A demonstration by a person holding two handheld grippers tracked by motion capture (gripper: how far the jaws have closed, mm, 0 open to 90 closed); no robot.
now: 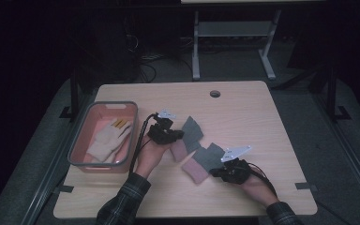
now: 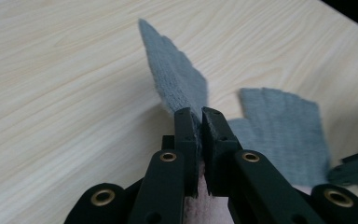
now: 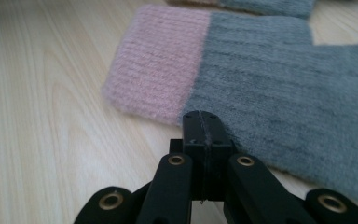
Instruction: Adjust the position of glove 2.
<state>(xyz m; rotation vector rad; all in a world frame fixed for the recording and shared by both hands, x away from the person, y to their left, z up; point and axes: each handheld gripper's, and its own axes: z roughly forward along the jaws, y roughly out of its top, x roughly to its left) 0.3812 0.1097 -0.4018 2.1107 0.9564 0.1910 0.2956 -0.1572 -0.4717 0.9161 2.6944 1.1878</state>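
On the table (image 1: 243, 108), a basket (image 1: 80, 136) stands at the left with gloves (image 1: 107, 138) in it. Right of it lie two mittens (image 1: 191, 132), one (image 1: 205, 159) nearer the person.

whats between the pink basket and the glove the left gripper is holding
In the high view, the person's left hand with its hand-held gripper sits between the pink basket and the grey-and-pink glove; otherwise only bare table.
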